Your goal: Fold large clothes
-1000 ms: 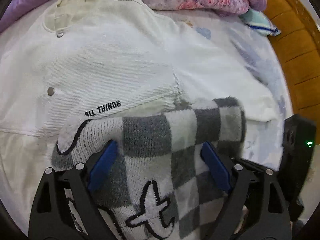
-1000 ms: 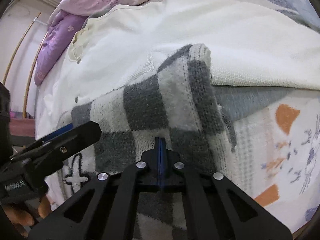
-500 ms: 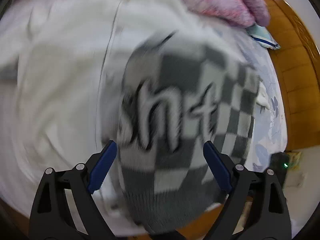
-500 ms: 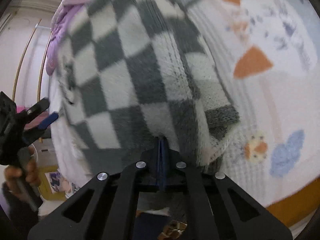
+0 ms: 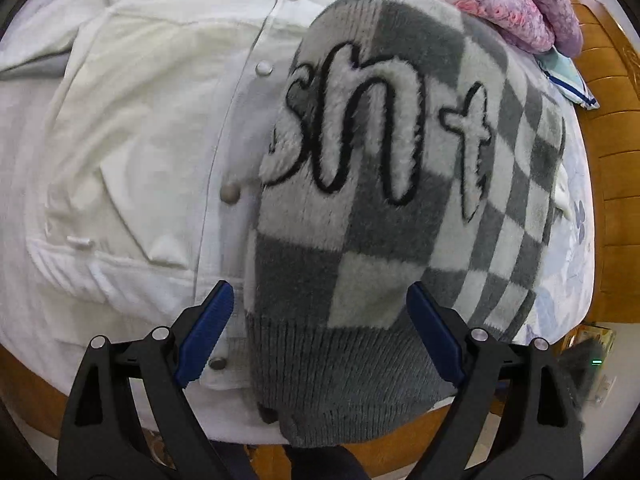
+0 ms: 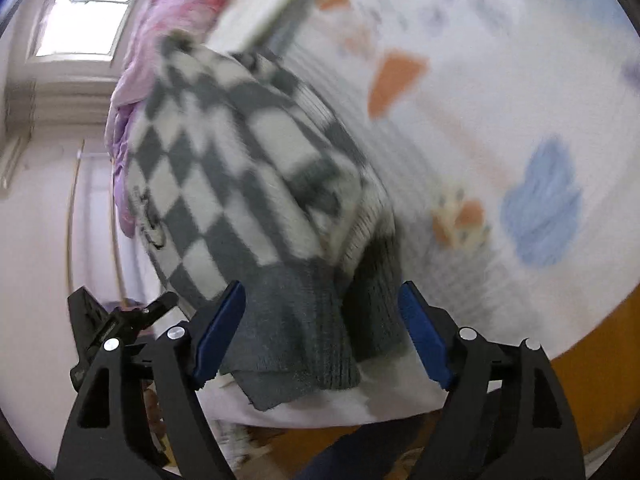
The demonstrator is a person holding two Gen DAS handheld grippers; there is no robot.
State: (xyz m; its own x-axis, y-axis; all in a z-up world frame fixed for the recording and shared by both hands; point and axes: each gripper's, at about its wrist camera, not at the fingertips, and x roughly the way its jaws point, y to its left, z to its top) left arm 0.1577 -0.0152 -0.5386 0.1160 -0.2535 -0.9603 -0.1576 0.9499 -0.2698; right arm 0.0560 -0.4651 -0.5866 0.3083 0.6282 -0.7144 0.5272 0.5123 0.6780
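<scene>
Over the white jacket (image 5: 132, 128), checkered sweater (image 5: 384, 216) now folded lengthwise, right gripper (image 6: 322, 330) fingers newly spread, left gripper (image 5: 320, 332) fingers spread as before.

Left wrist: close above the bed (image 5: 576, 240), looking down past its claw (image 5: 320, 340). Right wrist: low at the bed's edge, blurred, probably angled sideways. Shared: the checkered sweater (image 5: 400, 220) (image 6: 240, 184).
</scene>
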